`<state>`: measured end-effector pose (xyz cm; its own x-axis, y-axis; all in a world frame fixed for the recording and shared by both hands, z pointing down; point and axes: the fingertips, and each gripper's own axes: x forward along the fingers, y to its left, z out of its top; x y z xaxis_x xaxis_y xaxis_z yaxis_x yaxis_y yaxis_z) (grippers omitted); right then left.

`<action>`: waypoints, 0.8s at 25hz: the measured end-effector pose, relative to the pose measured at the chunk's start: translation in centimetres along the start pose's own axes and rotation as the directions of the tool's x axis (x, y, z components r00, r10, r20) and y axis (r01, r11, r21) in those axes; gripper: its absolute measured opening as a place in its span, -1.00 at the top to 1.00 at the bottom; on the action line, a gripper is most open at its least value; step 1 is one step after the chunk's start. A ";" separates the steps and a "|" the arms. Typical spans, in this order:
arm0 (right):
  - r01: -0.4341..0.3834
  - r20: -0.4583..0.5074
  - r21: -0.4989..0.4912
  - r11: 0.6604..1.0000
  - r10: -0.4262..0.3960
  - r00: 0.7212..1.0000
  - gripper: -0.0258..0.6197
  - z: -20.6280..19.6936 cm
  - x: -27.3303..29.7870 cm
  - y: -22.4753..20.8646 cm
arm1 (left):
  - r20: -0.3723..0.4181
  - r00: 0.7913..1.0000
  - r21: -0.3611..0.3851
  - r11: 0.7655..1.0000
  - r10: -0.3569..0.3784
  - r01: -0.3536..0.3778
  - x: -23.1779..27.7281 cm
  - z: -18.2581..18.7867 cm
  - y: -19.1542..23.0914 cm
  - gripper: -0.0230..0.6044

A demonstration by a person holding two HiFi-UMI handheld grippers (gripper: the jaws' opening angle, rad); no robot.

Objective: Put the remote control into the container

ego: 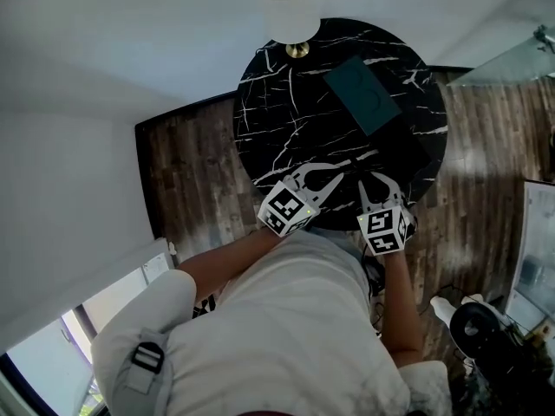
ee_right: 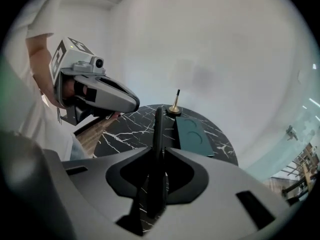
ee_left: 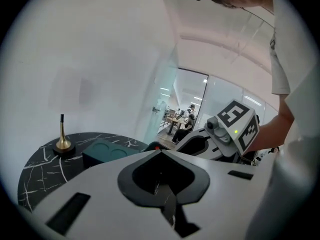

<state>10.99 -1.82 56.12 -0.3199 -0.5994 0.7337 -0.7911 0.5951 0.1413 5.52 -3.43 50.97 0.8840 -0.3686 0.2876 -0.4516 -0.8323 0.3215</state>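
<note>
A slim black remote control (ee_right: 158,134) stands edge-on between the jaws of my right gripper (ee_right: 159,153), which are shut on it; it points toward the far side of the round black marble table (ego: 277,120). The container (ego: 362,94), a dark teal box with two round recesses, lies at the table's far right, beyond the remote's tip (ee_right: 192,134). My left gripper (ego: 341,171) hovers over the near table edge, just left of the right gripper (ego: 371,181); its jaws (ee_left: 161,153) meet with nothing between them. The remote is hard to make out in the head view.
A small brass stand (ego: 297,50) with a thin black rod sits at the table's far edge, close to the container's far end. Wood-look floor (ego: 191,172) surrounds the table. A white wall rises to the left, and glass partitions stand off to the right.
</note>
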 end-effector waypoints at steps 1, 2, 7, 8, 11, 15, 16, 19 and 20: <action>0.009 0.002 -0.005 1.000 -0.009 1.000 0.67 0.1 -0.1 -0.3 | 0.001 1.000 0.002 1.000 -0.005 0.005 0.4 0.2 0.0 0.90; 0.016 0.002 -0.010 1.000 -0.016 1.000 0.67 0.1 -0.1 -0.7 | -0.003 1.000 0.004 1.000 -0.010 0.010 0.8 0.4 0.0 0.90; 0.076 -0.018 -0.060 0.995 -0.077 0.997 0.67 -0.6 -0.2 -4.7 | 0.003 1.000 0.008 1.000 -0.024 0.024 4.3 1.1 -0.2 0.90; 0.091 -0.021 -0.071 0.993 -0.093 0.995 0.67 -0.6 -0.3 -5.8 | 0.010 1.000 0.015 0.999 -0.028 0.028 5.2 1.3 -0.2 0.90; 0.140 -0.024 -0.102 0.985 -0.143 0.989 0.67 -0.2 -0.9 -9.0 | 0.019 0.999 0.062 0.997 -0.047 0.045 7.7 3.3 -0.6 0.90; 0.167 -0.026 -0.123 0.978 -0.171 0.985 0.67 -0.1 -1.3 -11.5 | 0.024 0.998 0.089 0.994 -0.064 0.062 10.0 5.0 -1.2 0.90; 0.166 -0.033 -0.125 0.978 -0.171 0.985 0.67 -0.4 -1.1 -11.8 | 0.018 0.997 0.090 0.994 -0.069 0.067 10.4 5.0 -1.2 0.90; 0.149 -0.071 -0.123 0.981 -0.159 0.985 0.67 -2.2 0.5 -12.4 | -0.014 0.997 0.087 0.993 -0.075 0.076 11.6 4.0 -0.8 0.90; 0.141 -0.087 -0.120 0.983 -0.151 0.985 0.67 -3.0 1.2 -12.7 | -0.031 0.997 0.084 0.994 -0.075 0.077 12.1 3.5 -0.5 0.90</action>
<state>22.19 -8.47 57.17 -0.1499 -0.6338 0.7588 -0.7596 0.5651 0.3219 16.89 -8.88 51.14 0.9111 -0.2926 0.2904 -0.3706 -0.8898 0.2662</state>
